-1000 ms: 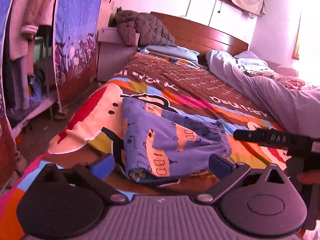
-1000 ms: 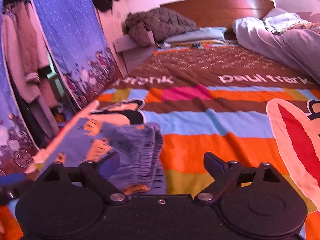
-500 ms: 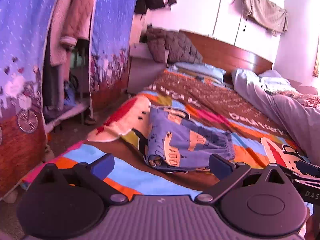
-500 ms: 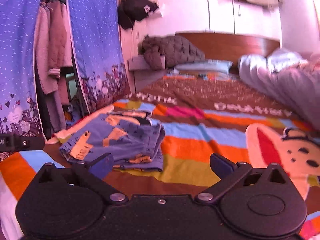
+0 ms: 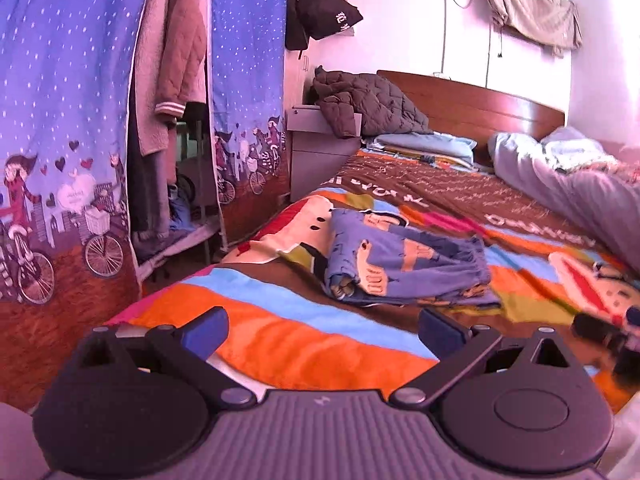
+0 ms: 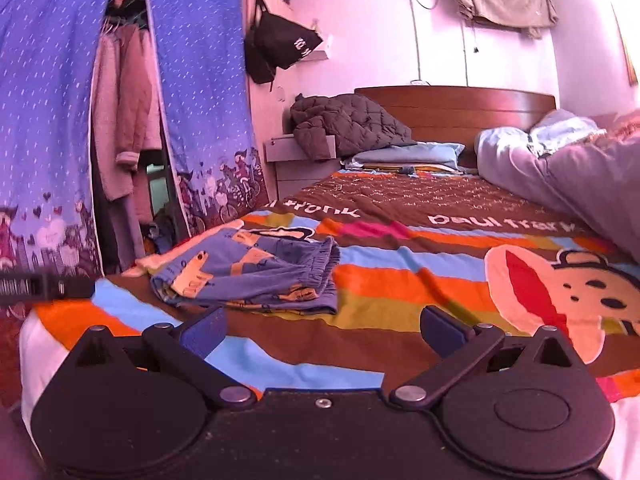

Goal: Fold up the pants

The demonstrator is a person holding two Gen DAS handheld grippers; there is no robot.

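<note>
The blue pants with orange truck prints [image 5: 404, 266] [image 6: 256, 274] lie folded into a compact stack on the striped bedspread, near the bed's left edge. My left gripper [image 5: 324, 330] hovers open over the bed's front part, well short of the pants, nothing between its blue pads. My right gripper [image 6: 324, 330] is also open and empty, back from the pants, which lie ahead and to its left. Part of the right gripper shows blurred at the right edge of the left wrist view [image 5: 608, 334]. The left gripper shows as a dark bar at the left edge of the right wrist view [image 6: 44, 286].
The striped cartoon bedspread [image 6: 420, 280] covers the bed. A grey quilt [image 6: 560, 176] is bunched along the right side. A brown jacket [image 6: 348, 124] and pillow lie by the wooden headboard. A blue fabric wardrobe [image 5: 80, 120] with hanging clothes stands left of the bed.
Both grippers have pulled back from the folded pants, which now look smaller and farther. More of the wardrobe and the bed's front edge has come into view.
</note>
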